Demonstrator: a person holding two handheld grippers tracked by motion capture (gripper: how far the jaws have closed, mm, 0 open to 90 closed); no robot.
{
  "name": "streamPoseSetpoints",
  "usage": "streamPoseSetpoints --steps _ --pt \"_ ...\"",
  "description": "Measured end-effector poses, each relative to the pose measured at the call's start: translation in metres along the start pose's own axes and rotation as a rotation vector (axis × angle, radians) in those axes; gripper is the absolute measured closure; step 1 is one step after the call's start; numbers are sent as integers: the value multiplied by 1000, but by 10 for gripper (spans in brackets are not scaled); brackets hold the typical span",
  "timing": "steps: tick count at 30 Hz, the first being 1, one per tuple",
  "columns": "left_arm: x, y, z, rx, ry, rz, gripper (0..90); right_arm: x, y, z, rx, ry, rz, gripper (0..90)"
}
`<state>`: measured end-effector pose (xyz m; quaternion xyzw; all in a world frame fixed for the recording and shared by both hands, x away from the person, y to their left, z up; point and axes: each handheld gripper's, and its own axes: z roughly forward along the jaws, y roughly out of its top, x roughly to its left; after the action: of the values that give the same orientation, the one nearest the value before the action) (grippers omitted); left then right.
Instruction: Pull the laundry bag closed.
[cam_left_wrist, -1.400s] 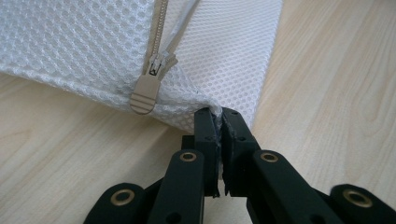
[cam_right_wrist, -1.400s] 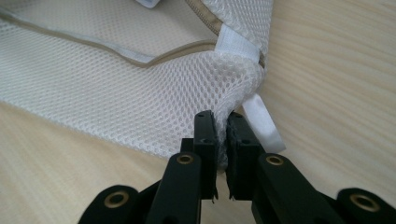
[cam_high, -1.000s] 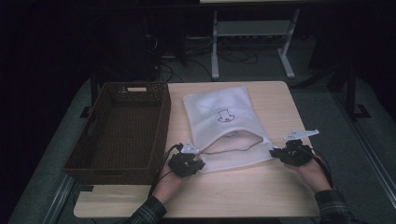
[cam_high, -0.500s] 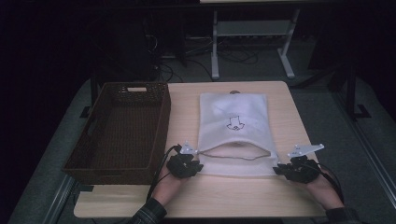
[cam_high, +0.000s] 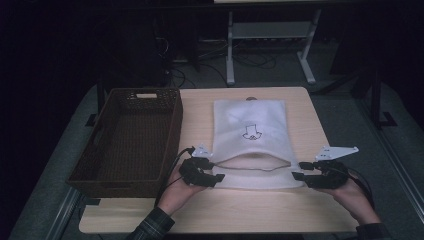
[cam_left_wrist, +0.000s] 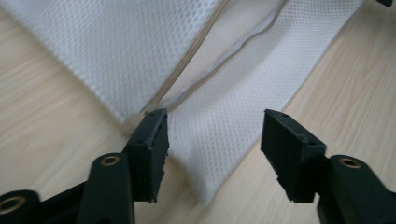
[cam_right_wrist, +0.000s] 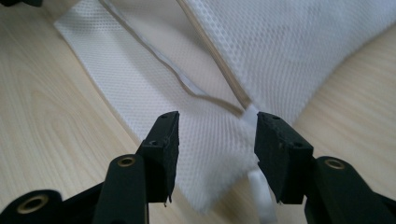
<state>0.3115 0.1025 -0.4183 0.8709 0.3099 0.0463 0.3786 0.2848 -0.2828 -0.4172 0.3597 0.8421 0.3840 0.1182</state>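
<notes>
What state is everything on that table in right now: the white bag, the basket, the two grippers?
White mesh bag: lying flat on the table, zipper mouth gaping open at the near end.
Wicker basket: upright, empty, left of the bag.
Left gripper: jaws just opened, bag corner loose between them.
Right gripper: jaws just opened, bag corner loose between them.

A dim lab or workshop: a wooden table (cam_high: 260, 210), metal stand legs (cam_high: 270, 50) and floor cables (cam_high: 200, 65) behind it.
</notes>
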Motion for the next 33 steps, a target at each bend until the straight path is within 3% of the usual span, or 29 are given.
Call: streamPoseSetpoints --steps 7,19,25,28,33 --pt "0 23 8 -27 -20 83 361 2 27 12 -20 24 -59 526" --pt "9 49 27 -61 -29 132 466 3 64 40 -43 74 -133 546" --pt "7 54 40 -50 -25 150 480 5 72 54 -16 81 -161 551" --pt "8 55 46 -51 -27 152 555 4 72 60 -6 76 -162 609" --pt "13 53 55 -26 -54 153 789 3 69 66 6 76 -166 820"
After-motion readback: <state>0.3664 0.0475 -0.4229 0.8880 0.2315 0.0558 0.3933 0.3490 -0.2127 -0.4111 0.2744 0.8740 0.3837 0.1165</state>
